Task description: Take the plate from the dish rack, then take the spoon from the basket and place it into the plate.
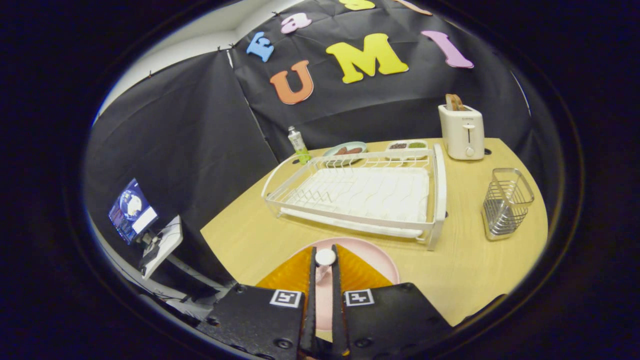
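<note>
the gripper [325, 265] is positioned over the near edge of a light wooden table [465, 260]. its two fingers [312, 280] stand close together and pinch a spoon [325, 257], of which the rounded white end shows between the fingertips and a pale handle section runs down the narrow gap between them. the spoon is held above a pink plate [372, 260], which lies flat on the table directly beneath and just ahead of the fingers. whether the spoon touches the plate cannot be told.

beyond the plate stands a white wire dish rack [360, 195] on its drip tray, with no dishes in its slots. to the right of the rack, well apart from the fingers, stands a metal wire basket [506, 202], upright. behind the rack are a white toaster [462, 131] with a slice of bread [454, 102] standing in it, a small green bottle [298, 144], an oval dish [345, 149] holding something dark, and a two-compartment tray [406, 146]. off the table to the left, a monitor [132, 210] sits on a low stand.
</note>
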Available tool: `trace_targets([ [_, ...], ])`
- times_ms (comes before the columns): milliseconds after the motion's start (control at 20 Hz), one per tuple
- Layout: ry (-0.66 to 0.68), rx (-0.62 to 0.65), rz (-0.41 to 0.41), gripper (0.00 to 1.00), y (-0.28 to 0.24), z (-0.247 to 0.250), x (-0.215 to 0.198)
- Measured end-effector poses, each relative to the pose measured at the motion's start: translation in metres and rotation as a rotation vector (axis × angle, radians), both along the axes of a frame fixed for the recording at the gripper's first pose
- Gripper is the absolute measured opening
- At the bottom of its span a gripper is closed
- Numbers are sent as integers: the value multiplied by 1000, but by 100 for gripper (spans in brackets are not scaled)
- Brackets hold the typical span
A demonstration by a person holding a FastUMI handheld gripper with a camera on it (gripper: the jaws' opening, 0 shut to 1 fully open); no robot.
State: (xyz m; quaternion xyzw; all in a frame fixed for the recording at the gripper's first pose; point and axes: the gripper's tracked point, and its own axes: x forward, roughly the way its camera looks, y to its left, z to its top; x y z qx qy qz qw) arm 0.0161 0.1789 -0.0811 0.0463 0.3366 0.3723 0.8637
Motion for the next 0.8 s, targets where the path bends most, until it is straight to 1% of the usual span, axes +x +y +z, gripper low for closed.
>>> trace_targets([
  [50, -12, -7, -13, 22, -1, -1, 5],
  [100, -23, -13, -23, 30, -4, 1, 5],
  [150, -32, -19, -37, 35, -6, 2, 9],
  [200, -41, -24, -53, 44, -9, 3, 12],
  [350, -84, -37, -93, 60, -16, 8, 20],
  [500, -155, -67, -154, 82, -25, 16, 29],
  [550, -187, -77, -177, 86, -28, 21, 32],
  [600, -227, -85, -206, 92, -32, 28, 34],
  [700, -308, -99, -265, 93, -42, 44, 39],
  [800, -399, -109, -346, 95, -56, 64, 42],
])
